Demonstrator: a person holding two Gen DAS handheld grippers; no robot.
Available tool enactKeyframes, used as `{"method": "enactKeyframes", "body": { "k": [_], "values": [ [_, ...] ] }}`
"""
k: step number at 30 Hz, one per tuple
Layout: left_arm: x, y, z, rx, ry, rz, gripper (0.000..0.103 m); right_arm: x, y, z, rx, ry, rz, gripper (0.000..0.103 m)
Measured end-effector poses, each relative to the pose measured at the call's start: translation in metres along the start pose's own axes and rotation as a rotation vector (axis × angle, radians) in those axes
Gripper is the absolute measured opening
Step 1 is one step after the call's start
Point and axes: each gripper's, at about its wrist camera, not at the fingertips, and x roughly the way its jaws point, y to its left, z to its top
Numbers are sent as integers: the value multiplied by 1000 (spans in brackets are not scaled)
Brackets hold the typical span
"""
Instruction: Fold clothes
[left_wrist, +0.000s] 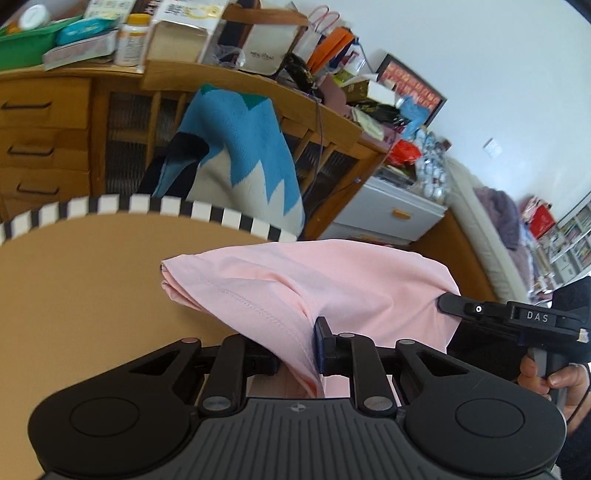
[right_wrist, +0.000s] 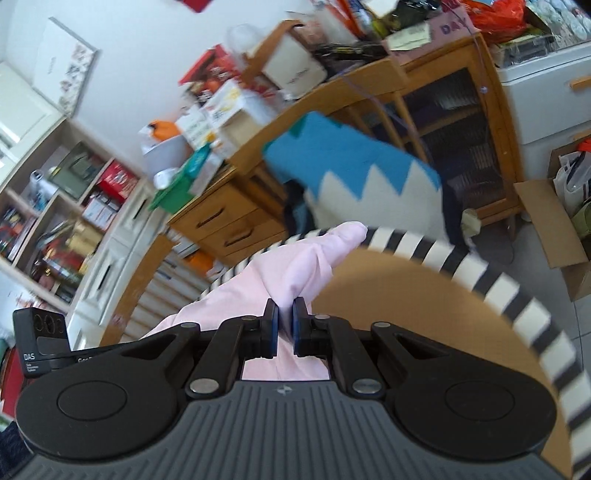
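Note:
A pink garment hangs bunched between both grippers above a round tan table. My left gripper is shut on a fold of the pink cloth; its left finger is hidden by the fabric. My right gripper is shut on another part of the pink garment, which stretches forward to a point. The right gripper also shows in the left wrist view, at the cloth's right edge, held by a hand.
The table has a black-and-white striped rim, also in the right wrist view. A blue, white and black knit drapes over something behind it. A cluttered wooden sideboard and a white cabinet stand beyond.

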Motion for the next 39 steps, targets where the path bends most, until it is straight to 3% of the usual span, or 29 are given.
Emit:
{"method": "enactKeyframes", "body": {
  "k": [1,2,3,4,6,8,10,13,15,17,20,24,29,32,39],
  "values": [
    [14,4,5,19,4,44,35,10,-14,6,15,4,-51,22],
    [30,8,7,30,12,155,55,22,-31,10,45,9,-125,35],
    [42,13,6,39,8,309,58,29,-47,12,55,12,-186,46],
    [48,15,3,67,-14,423,56,35,-61,13,56,14,-240,40],
    [45,14,-9,138,-106,497,55,35,-70,10,-24,-2,-298,37],
    [37,7,-22,185,-176,453,55,31,-65,0,-143,-28,-293,37],
    [38,-7,-37,244,-186,374,55,35,-48,-15,-262,-15,-269,37],
    [58,-25,-60,328,-123,314,55,51,-21,-40,-392,22,-216,37],
    [81,-29,-72,362,-43,330,45,65,-8,-56,-481,56,-225,34],
    [89,-25,-83,347,-61,334,48,79,-8,-67,-530,109,-279,28],
    [82,-16,-81,235,-56,326,53,81,-10,-74,-566,93,-310,26],
    [71,-33,-80,165,-17,397,53,71,2,-75,-496,24,-365,30],
    [71,-51,-96,185,-4,437,53,58,9,-89,-405,-82,-406,35],
    [65,-55,-107,149,-5,418,55,50,10,-99,-339,-109,-412,38],
    [41,-71,-129,152,-19,393,77,29,28,-121,-369,-135,-429,51]
  ]
}}
